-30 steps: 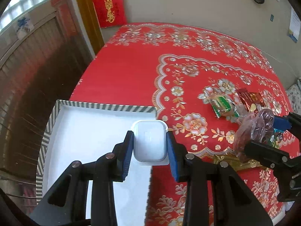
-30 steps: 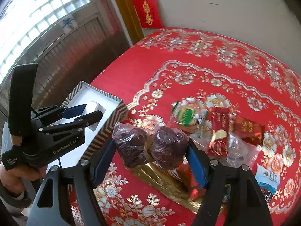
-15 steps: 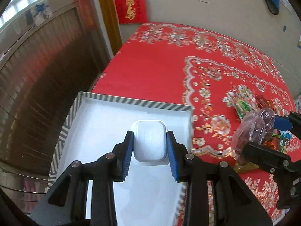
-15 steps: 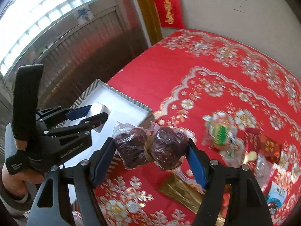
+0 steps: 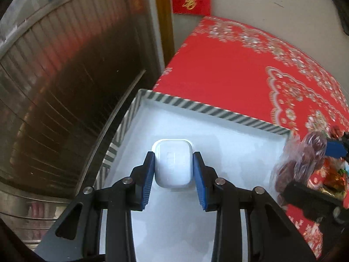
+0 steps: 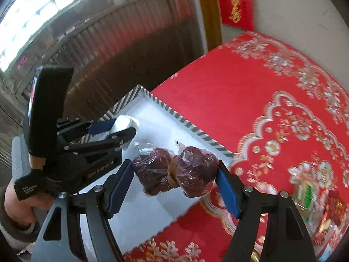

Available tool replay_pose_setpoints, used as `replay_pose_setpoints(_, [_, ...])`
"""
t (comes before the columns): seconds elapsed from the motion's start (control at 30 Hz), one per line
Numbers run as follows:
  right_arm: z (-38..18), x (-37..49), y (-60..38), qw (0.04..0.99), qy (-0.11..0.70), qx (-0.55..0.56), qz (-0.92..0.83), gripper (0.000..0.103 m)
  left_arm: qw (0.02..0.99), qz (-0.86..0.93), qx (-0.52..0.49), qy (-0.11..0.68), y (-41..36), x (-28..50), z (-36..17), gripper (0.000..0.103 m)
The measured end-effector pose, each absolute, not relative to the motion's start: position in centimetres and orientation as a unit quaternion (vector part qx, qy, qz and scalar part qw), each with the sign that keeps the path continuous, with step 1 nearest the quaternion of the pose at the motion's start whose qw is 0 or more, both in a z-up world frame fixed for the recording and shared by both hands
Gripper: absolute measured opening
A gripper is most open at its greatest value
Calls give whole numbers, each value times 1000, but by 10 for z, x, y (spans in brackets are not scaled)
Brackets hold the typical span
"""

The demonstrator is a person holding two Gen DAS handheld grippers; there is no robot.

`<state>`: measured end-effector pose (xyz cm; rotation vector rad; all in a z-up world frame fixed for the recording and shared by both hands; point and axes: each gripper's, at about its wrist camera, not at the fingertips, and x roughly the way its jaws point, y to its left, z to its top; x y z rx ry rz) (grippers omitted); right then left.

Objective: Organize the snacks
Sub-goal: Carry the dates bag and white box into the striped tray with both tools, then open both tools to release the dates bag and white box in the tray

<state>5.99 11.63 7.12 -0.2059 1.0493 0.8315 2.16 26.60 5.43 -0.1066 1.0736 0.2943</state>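
Note:
My left gripper (image 5: 173, 166) is shut on a small white plastic cup (image 5: 173, 163) and holds it over the white inside of the striped-rim box (image 5: 202, 106). My right gripper (image 6: 175, 174) is shut on a clear-wrapped pack of two dark red dates (image 6: 174, 171) and holds it above the box's right part (image 6: 192, 128). In the left wrist view the date pack (image 5: 301, 163) and the right gripper show at the right edge. In the right wrist view the left gripper (image 6: 117, 128) with the cup (image 6: 123, 123) is at the left.
The box sits at the left edge of a table with a red flowered cloth (image 5: 229, 65). Several wrapped snacks (image 6: 314, 198) lie blurred at the right of the cloth. A dark corrugated wall (image 5: 54, 87) drops off left of the table.
Both grippers have moved left with their loads. The cup is now further over the box's inside, and the date pack has come from over the cloth to above the box.

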Motion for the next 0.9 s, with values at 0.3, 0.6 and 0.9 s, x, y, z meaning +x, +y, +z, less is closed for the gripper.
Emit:
replay_pose_setpoints(0.3, [46,70,138,765,511,-121,374,74,837,142,-59,525,282,39,32,37])
replay_pose_setpoints(0.6, [33,74,142,753,527,-131,371,75,835,142,-59,528,283,47,25,37])
replay_pose_setpoints(0.9, [27,80,146,747,533,-127,376,76,831,158,-65,529,289,46,21,75])
